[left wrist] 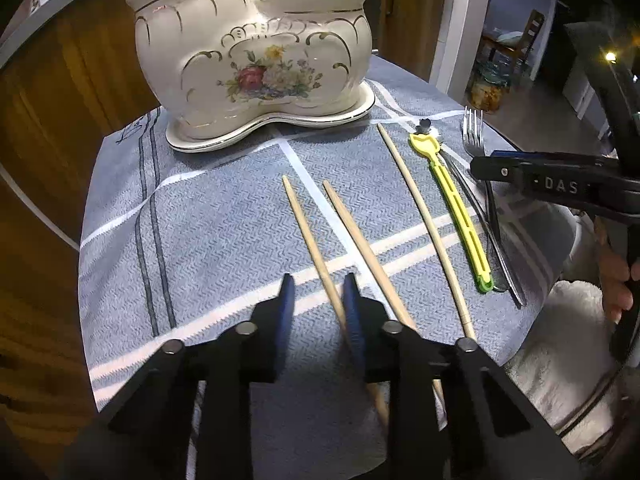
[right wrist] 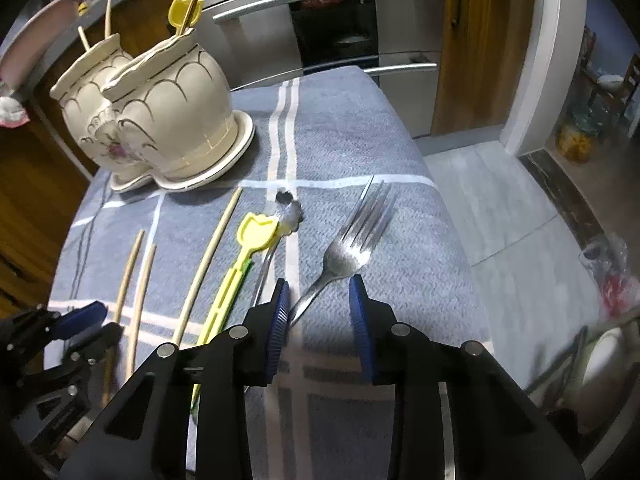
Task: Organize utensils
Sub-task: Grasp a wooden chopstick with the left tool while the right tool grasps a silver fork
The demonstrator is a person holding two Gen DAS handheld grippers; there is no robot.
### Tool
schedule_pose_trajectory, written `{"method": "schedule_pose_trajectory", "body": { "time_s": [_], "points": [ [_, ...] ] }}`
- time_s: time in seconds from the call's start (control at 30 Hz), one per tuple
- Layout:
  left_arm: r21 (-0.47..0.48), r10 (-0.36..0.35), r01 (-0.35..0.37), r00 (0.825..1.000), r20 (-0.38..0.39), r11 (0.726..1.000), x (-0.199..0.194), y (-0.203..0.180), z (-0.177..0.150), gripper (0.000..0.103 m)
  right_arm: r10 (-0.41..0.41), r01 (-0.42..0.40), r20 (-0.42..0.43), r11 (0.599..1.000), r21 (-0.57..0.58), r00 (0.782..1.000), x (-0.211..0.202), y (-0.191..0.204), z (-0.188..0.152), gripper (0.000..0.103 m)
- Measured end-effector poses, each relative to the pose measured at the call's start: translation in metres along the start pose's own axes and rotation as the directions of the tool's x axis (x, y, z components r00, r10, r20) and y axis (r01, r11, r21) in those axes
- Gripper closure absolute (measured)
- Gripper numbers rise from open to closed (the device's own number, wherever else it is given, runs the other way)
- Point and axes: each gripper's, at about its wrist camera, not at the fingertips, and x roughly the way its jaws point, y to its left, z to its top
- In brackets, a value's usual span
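Left wrist: left gripper [left wrist: 316, 300] closing around chopstick [left wrist: 306, 232], unclamped; right gripper [right wrist: 318, 304] parted beside fork [right wrist: 348, 248]; holder [left wrist: 252, 60] part-filled, five utensils left.

**A:** What lies under everything?

**B:** A blue-grey woven cloth with white crossing stripes [right wrist: 344, 128], spread over the tabletop.

**A:** And behind the cloth?

**B:** Beyond its far edge stands a stainless-steel built-in oven with long horizontal bar handles [right wrist: 332, 12]. Just right of the oven is a brown wooden cabinet door [right wrist: 472, 48], then a white doorframe post [right wrist: 532, 64].

**A:** Anything lower down?

**B:** Right of the cloth, a pale grey tiled floor [right wrist: 500, 208]. Far right of the oven, past the post, an amber-filled glass jar [right wrist: 574, 140] sits on the floor.
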Motion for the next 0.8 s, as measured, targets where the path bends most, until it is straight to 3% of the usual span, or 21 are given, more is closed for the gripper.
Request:
{"method": "schedule_pose_trajectory", "body": {
  "time_s": [0.13, 0.37, 0.8],
  "points": [
    [0.007, -0.011, 0.011, 1.000, -0.003, 1.000, 0.001, 0.008, 0.002, 0.090, -0.026, 0.026, 0.000, 0.998, -0.057, 1.000, 0.005, 0.010, 0.004, 0.081],
    [-0.001, -0.012, 0.012, 1.000, -0.014, 1.000, 0.004, 0.034, 0.005, 0.095, 0.012, -0.013, -0.009, 0.992, -0.122, 1.000, 0.007, 0.009, 0.013, 0.097],
    [-0.013, -0.026, 0.025, 0.999, -0.038, 1.000, 0.010, 0.053, 0.013, 0.095, -0.011, 0.000, -0.067, 0.986, -0.167, 0.998, 0.008, 0.010, 0.011, 0.094]
  ]
}}
